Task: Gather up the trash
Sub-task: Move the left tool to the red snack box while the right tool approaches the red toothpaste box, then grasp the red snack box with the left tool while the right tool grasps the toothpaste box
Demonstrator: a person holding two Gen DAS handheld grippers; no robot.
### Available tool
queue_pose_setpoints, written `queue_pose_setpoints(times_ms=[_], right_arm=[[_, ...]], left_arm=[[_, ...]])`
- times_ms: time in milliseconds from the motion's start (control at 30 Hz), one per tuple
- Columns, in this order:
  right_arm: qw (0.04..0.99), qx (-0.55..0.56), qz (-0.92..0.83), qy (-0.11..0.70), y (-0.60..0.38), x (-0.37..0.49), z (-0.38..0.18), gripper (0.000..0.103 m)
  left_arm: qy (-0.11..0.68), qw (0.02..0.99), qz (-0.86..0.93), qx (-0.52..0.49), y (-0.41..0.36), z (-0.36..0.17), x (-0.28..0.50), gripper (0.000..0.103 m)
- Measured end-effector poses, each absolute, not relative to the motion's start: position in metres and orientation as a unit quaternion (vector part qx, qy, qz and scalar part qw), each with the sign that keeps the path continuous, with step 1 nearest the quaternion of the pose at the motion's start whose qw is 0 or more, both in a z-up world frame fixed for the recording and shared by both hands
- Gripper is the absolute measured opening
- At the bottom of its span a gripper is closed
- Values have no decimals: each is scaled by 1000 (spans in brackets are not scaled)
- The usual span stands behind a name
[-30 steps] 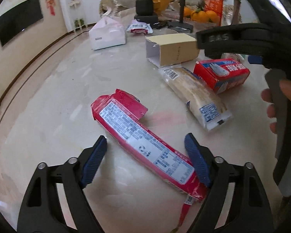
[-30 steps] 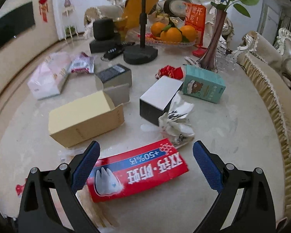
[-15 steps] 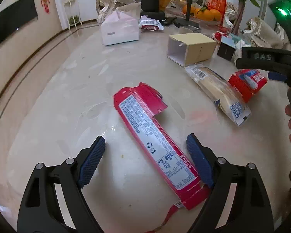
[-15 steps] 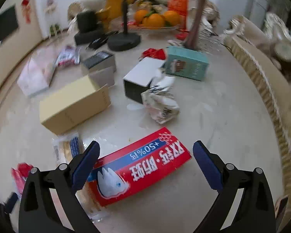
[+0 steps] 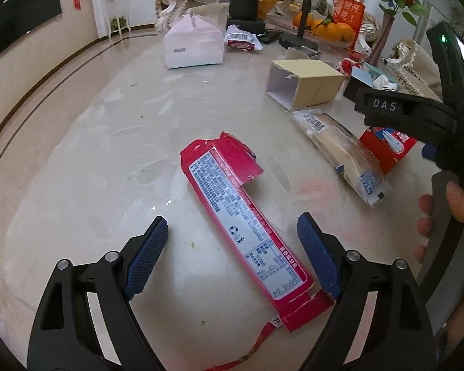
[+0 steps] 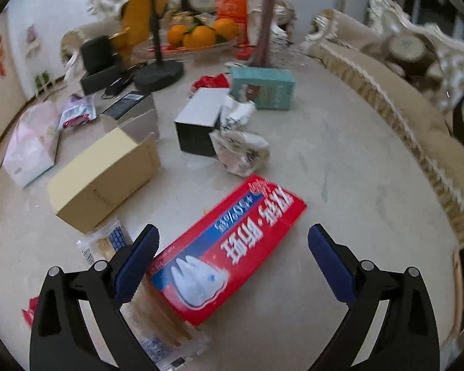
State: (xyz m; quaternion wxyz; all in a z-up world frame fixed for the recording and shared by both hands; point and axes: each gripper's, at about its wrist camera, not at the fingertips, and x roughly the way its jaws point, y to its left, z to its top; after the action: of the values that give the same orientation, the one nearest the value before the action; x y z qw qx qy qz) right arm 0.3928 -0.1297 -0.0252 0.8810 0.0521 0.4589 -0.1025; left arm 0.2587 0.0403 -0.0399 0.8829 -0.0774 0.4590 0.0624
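A torn long red carton [image 5: 247,219] lies flat on the marble table [image 5: 108,160], running between my open left gripper's [image 5: 232,247] fingers. A red toothpaste box [image 6: 229,247] lies between my open right gripper's [image 6: 232,259] fingers; it also shows in the left wrist view [image 5: 386,148]. A clear bread wrapper [image 5: 343,151] lies beside it and shows at the bottom of the right wrist view [image 6: 157,334]. The right gripper's body [image 5: 417,114] and the hand holding it appear at the right of the left wrist view.
A tan open carton [image 6: 105,179], a black-and-white box [image 6: 201,123], crumpled paper [image 6: 241,148], a teal box [image 6: 263,88] and a pink tissue pack [image 5: 195,46] lie further back. A fruit tray [image 6: 201,35], a stand base [image 6: 159,74] and a vase stand behind. A sofa [image 6: 402,99] borders the right.
The left view has swung, so the long red carton now lies more centred between the fingers. The right gripper has moved closer over the toothpaste box. Both stay open.
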Motion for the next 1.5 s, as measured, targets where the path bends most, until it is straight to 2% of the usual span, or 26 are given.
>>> queue_pose_setpoints(times_ms=[333, 633, 1000, 1233, 1300, 1333, 1367, 1400, 1467, 1500], right_arm=[[870, 17, -59, 490, -122, 399, -48, 93], [866, -109, -4, 488, -152, 387, -41, 93], [866, -80, 66, 489, -191, 377, -43, 92], [866, -58, 80, 491, -197, 378, -45, 91], [867, -51, 74, 491, -197, 377, -45, 91], [867, -41, 76, 490, -198, 375, -45, 86], [869, -37, 75, 487, -198, 374, -44, 83], [871, -36, 75, 483, -197, 372, -43, 74], [873, -38, 77, 480, -195, 370, -40, 54], [873, -36, 75, 481, -195, 370, -40, 54]], left_arm=[[462, 883, 15, -84, 48, -39, 264, 84], [463, 881, 21, -91, 52, -39, 262, 84], [489, 856, 149, -75, 23, -43, 266, 84], [467, 861, 184, -84, 15, -44, 265, 84], [464, 864, 178, -79, 15, -43, 265, 80], [458, 868, 176, -76, 15, -42, 264, 70], [454, 870, 176, -74, 15, -41, 263, 50], [449, 873, 179, -71, 15, -40, 262, 38], [446, 877, 168, -62, 15, -39, 262, 33], [446, 879, 161, -59, 16, -39, 263, 32]])
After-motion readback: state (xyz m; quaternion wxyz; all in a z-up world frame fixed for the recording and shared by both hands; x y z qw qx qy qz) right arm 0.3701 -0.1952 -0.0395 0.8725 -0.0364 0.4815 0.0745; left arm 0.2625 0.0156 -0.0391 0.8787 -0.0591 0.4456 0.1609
